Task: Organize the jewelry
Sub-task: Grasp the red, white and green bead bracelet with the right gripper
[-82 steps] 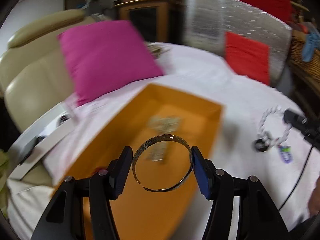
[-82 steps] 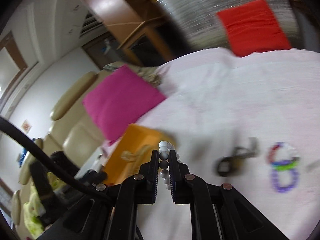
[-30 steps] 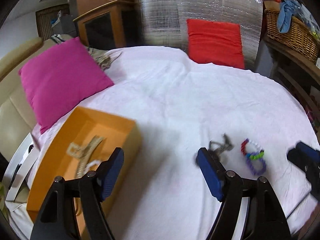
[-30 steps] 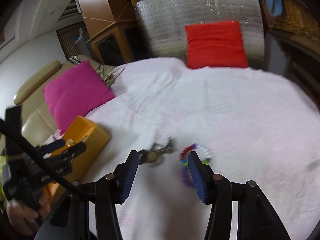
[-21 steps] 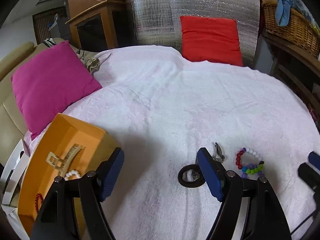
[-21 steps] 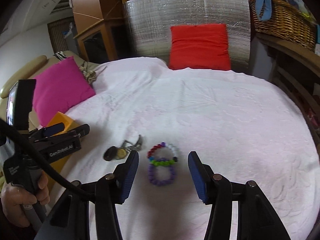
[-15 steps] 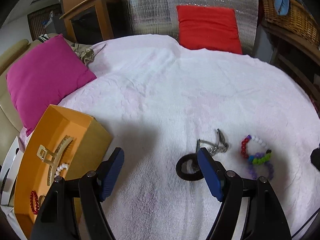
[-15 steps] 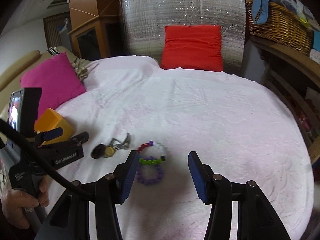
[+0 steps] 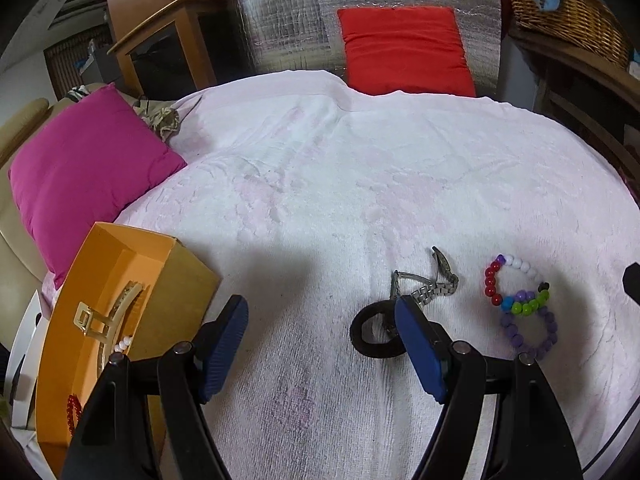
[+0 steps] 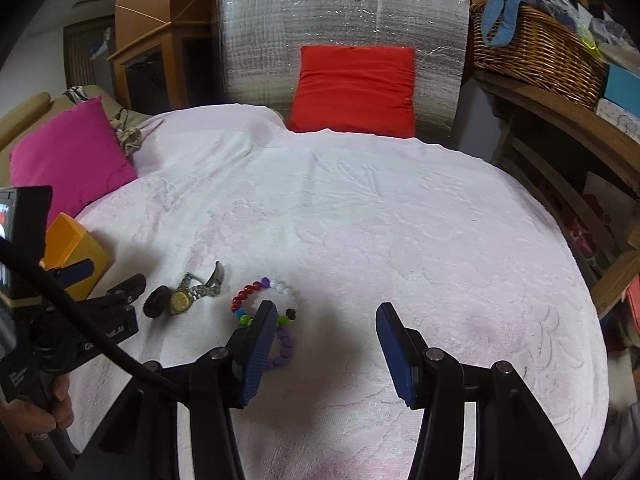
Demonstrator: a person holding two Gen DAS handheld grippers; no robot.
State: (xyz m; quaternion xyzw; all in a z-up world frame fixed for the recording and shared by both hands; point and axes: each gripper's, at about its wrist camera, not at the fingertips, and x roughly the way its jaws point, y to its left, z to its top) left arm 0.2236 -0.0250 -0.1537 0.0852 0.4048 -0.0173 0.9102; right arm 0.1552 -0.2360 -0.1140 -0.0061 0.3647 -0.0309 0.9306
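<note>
My left gripper (image 9: 320, 344) is open and empty above the white towel, just left of a black ring (image 9: 370, 334) and a metal watch (image 9: 428, 288). An orange box (image 9: 116, 264) at its left holds a gold hair claw (image 9: 100, 312), white beads and red beads. A multicolour bead bracelet (image 9: 516, 284) and a purple bead bracelet (image 9: 532, 330) lie to the right. My right gripper (image 10: 324, 344) is open and empty; its left finger (image 10: 256, 352) partly hides the two bracelets (image 10: 260, 292). The watch (image 10: 188, 292) and the left gripper (image 10: 100, 312) lie to its left.
A pink cushion (image 9: 84, 172) lies beyond the box. A red cushion (image 10: 354, 88) leans on a silver foil panel (image 10: 340, 20) at the back. A wicker basket (image 10: 536, 48) stands on wooden shelving at the right. The white towel (image 10: 380, 220) covers the round surface.
The left gripper let go of a metal bangle and the right of white beads over the box. Both opened and swung right to the watch and bracelets.
</note>
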